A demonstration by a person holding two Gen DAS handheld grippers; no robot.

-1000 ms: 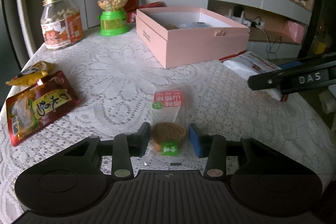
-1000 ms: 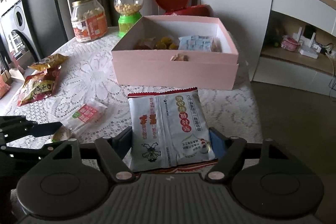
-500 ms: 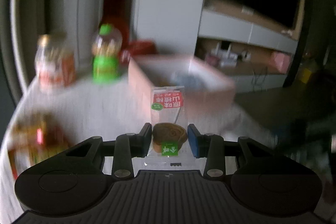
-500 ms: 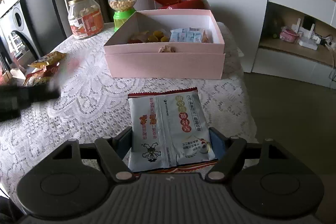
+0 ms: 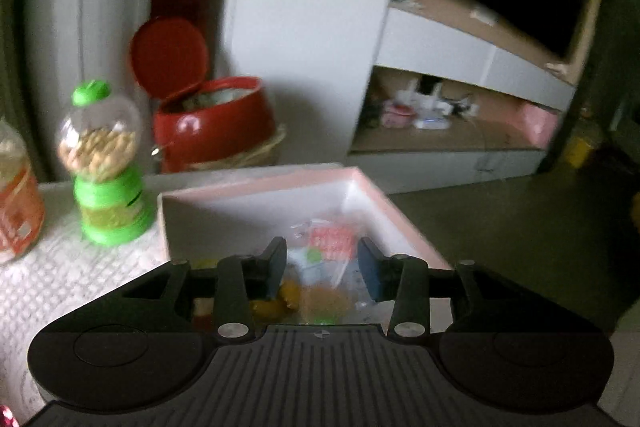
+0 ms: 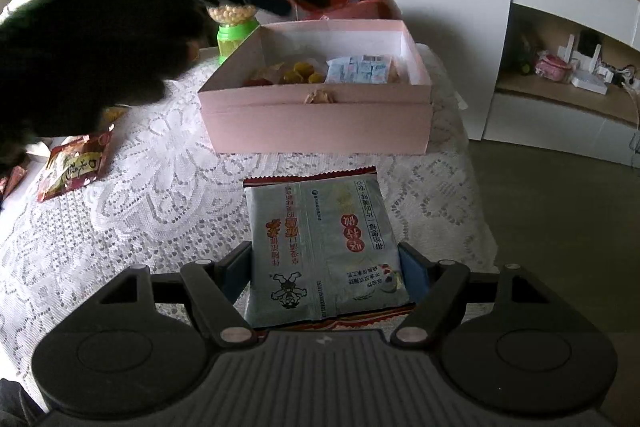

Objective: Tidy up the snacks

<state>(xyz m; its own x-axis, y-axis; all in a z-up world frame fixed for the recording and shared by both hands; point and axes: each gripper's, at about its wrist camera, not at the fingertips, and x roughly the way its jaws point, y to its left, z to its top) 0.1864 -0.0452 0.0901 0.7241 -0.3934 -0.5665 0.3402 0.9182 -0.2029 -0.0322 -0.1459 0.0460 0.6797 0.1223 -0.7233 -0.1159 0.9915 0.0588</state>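
Fingers of the left gripper (image 5: 322, 265) stand apart around a clear crinkly packet (image 5: 326, 259) above the pink box (image 5: 384, 199); blurred. The right gripper (image 6: 326, 273) clamps a flat glossy pouch (image 6: 324, 247) over lace cloth (image 6: 160, 211).

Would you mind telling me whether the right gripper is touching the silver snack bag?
Touching. In the right wrist view both fingers of the right gripper press against the sides of the silver snack bag.

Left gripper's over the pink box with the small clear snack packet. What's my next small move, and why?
Probably draw the left gripper back: its jaws stand apart from the clear snack packet, which looks released, blurrily, over the pink box. The right gripper grips the grey snack bag, next for boxing.
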